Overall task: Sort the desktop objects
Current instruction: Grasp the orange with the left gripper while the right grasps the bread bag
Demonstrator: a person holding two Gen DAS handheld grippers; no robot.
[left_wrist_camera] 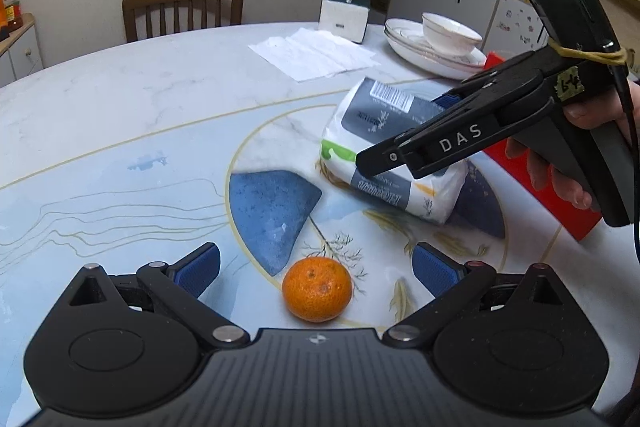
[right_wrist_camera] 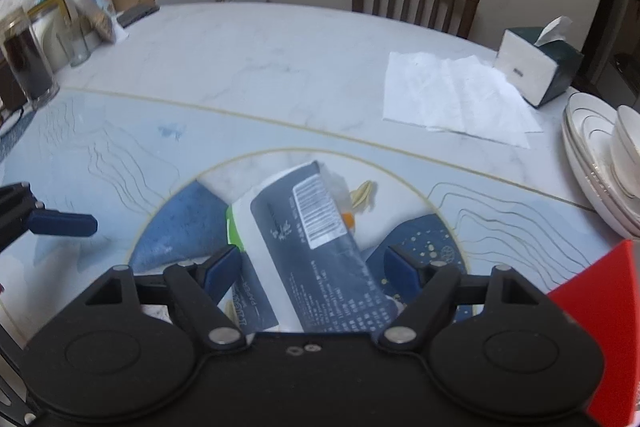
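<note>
**Both grippers poised over separate items, nothing gripped yet**

The left gripper [left_wrist_camera: 316, 267] hung low over the table [left_wrist_camera: 120, 107], fingers spread wide with the tangerine [left_wrist_camera: 317, 289] sitting between them, untouched. Likely lined up so the fingers could close on the fruit from both sides. The tangerine looked round, bright orange, dimpled skin with a few dark specks; it rested on the painted blue-and-gold centre of the table.

The right gripper [right_wrist_camera: 312, 269] straddled the tissue pack [right_wrist_camera: 308, 239], fingers wide on either side of it; contact with the wrapper could not be told. The pack lay tilted near the table's middle, just beyond the tangerine: soft plastic wrap, dark grey panel, white barcode label, green strip at one edge. A soft pack like that would probably squash under a squeeze.

A red box [right_wrist_camera: 596, 327] stood at the right edge beside the pack, possibly the sorting target. Stacked plates [left_wrist_camera: 432, 55], a tissue box [left_wrist_camera: 344, 17] and a paper sheet [left_wrist_camera: 316, 53] sat farther back.
</note>
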